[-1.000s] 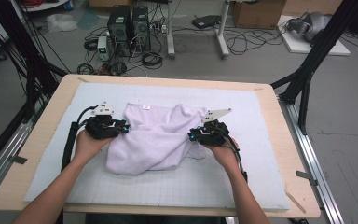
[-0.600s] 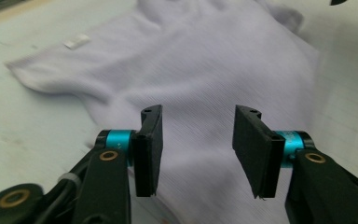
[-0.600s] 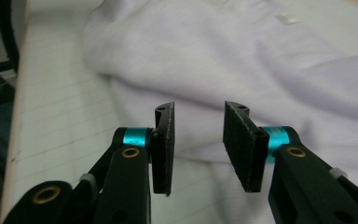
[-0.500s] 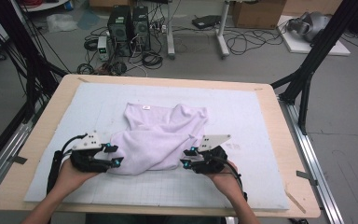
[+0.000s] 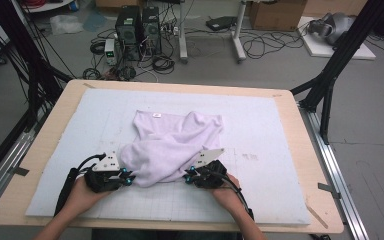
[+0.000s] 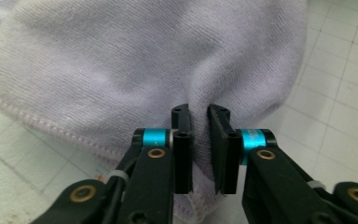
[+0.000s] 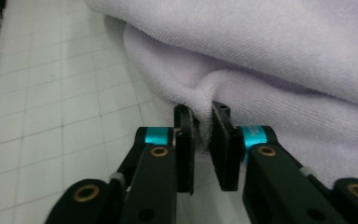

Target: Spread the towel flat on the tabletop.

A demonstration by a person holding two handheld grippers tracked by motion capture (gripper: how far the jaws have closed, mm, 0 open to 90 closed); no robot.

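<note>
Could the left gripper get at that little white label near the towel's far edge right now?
Probably not: the left gripper is shut on the towel at its near edge, and the label lies across the cloth.

Both hand-held grippers drawn toward the near edge, jaws closed on cloth

Since a second ago the left hand-held gripper (image 5: 128,177) and right hand-held gripper (image 5: 189,175) came from the lavender towel's (image 5: 175,142) middle toward the worktop's (image 5: 300,135) near edge; their jaws have just been closing, each now pinching a fold, the near hem dragged along.
</note>
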